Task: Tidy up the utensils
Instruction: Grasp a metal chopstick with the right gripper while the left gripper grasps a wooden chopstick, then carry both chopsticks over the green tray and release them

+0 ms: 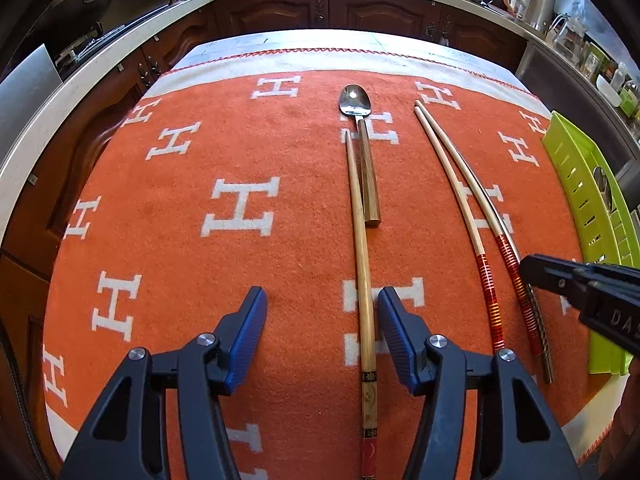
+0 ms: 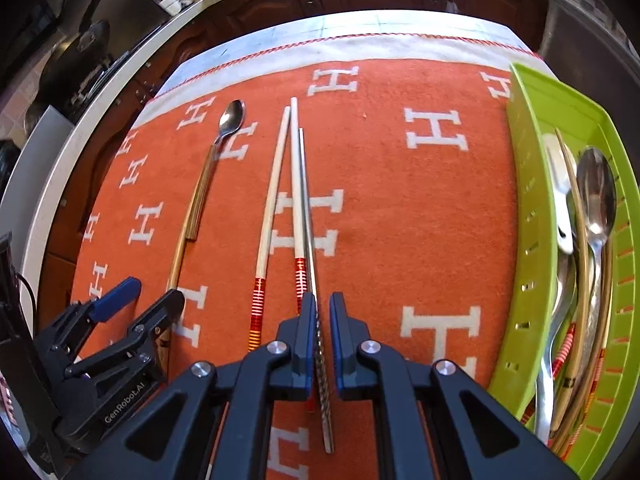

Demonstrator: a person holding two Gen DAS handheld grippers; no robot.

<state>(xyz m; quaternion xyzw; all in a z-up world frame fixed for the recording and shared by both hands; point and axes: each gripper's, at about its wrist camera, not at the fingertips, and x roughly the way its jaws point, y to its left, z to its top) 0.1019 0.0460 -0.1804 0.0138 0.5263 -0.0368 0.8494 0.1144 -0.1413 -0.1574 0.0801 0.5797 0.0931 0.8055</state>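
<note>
Left tongs point(image 1: 322, 334) stand open astride a wooden chopstick point(image 1: 362, 248); right tongs point(image 2: 323, 336) grip a steel chopstick point(image 2: 309, 216). Only their view shows us the green tray's point(image 2: 524, 184) spoons.

"GenRobot.AI" on left tongs point(image 2: 138, 298) body; "DAS" on right tongs point(image 1: 528, 270); white "H" letters across orange cloth point(image 1: 180, 208)

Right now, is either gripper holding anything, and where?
Right gripper is shut on the metal chopstick, near its textured handle end. Left gripper holds nothing.

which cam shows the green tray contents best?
Right wrist view: the green tray lies open, with spoons and chopsticks inside. Left wrist view catches only its side wall at the frame edge, one spoon bowl peeking over.
</note>
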